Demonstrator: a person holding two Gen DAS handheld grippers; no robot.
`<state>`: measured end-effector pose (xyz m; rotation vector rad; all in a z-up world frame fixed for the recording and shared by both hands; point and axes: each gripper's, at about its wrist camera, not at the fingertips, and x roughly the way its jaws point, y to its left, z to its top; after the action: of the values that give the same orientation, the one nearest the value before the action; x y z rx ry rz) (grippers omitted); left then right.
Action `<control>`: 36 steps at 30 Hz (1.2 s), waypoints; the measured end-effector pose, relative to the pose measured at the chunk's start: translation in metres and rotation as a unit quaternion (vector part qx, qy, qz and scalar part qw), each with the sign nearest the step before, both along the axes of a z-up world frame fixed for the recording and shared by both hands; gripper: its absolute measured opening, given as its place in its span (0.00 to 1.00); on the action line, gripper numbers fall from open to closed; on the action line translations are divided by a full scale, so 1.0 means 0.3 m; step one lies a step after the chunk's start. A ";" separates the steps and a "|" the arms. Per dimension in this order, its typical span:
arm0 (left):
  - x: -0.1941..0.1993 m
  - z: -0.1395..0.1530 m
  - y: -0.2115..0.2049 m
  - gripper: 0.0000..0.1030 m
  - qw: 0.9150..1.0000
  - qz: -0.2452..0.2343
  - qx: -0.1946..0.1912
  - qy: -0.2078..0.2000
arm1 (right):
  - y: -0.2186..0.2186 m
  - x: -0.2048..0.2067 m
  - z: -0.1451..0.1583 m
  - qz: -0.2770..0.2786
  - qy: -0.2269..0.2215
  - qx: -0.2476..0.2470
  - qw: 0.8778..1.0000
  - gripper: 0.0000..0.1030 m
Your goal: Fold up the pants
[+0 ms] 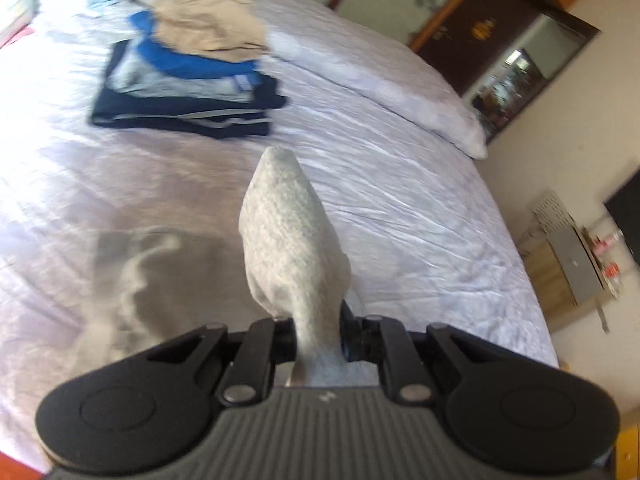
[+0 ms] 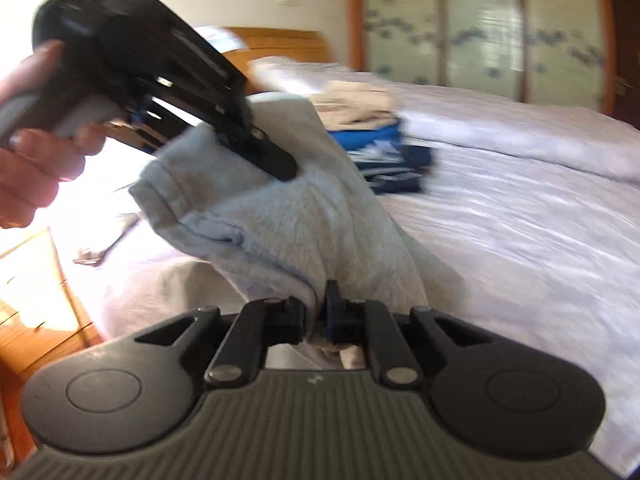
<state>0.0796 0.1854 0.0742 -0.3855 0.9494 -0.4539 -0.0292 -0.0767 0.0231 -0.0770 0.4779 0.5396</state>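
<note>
Light grey pants (image 1: 288, 232) hang bunched above the bed. In the left wrist view my left gripper (image 1: 316, 332) is shut on a fold of them, and the cloth rises in a peak between its jaws. In the right wrist view my right gripper (image 2: 318, 312) is shut on another part of the same pants (image 2: 300, 220). The left gripper (image 2: 276, 164) shows there at the upper left, held by a hand (image 2: 32, 168), with its fingers clamped on the cloth's upper edge. The pants stretch between the two grippers, clear of the sheet.
A stack of folded clothes (image 1: 188, 92), navy, blue and beige, lies farther up the white bed (image 1: 400, 220) and also shows as the stack (image 2: 380, 148). A folded duvet (image 1: 380, 72) runs along the far side. A wooden nightstand (image 2: 24, 300) stands at the left, a cardboard box (image 1: 568, 264) at the right.
</note>
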 end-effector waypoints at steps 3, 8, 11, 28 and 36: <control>0.019 -0.043 0.112 0.11 0.999 0.027 0.014 0.014 | 0.117 0.033 0.001 0.037 0.010 -0.015 0.999 0.12; 0.066 -0.214 0.233 0.32 0.994 0.063 0.070 0.059 | 0.275 0.065 -0.085 0.089 0.062 -0.058 0.992 0.29; 0.055 -0.302 0.286 0.46 0.990 0.095 0.066 0.078 | 0.287 0.062 -0.113 0.092 0.085 -0.063 0.990 0.35; 0.026 -0.240 0.286 0.41 0.992 0.106 0.068 -0.009 | -0.116 0.102 -0.102 -0.098 0.114 0.073 0.986 0.59; -0.012 -0.199 0.240 0.17 0.996 0.076 0.024 -0.029 | -0.067 0.158 -0.207 -0.095 0.183 0.038 0.978 0.13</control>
<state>0.0759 0.2575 0.0144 -0.3952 0.8667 -0.3014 0.0183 -0.0968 -0.0389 0.1436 0.8149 0.3837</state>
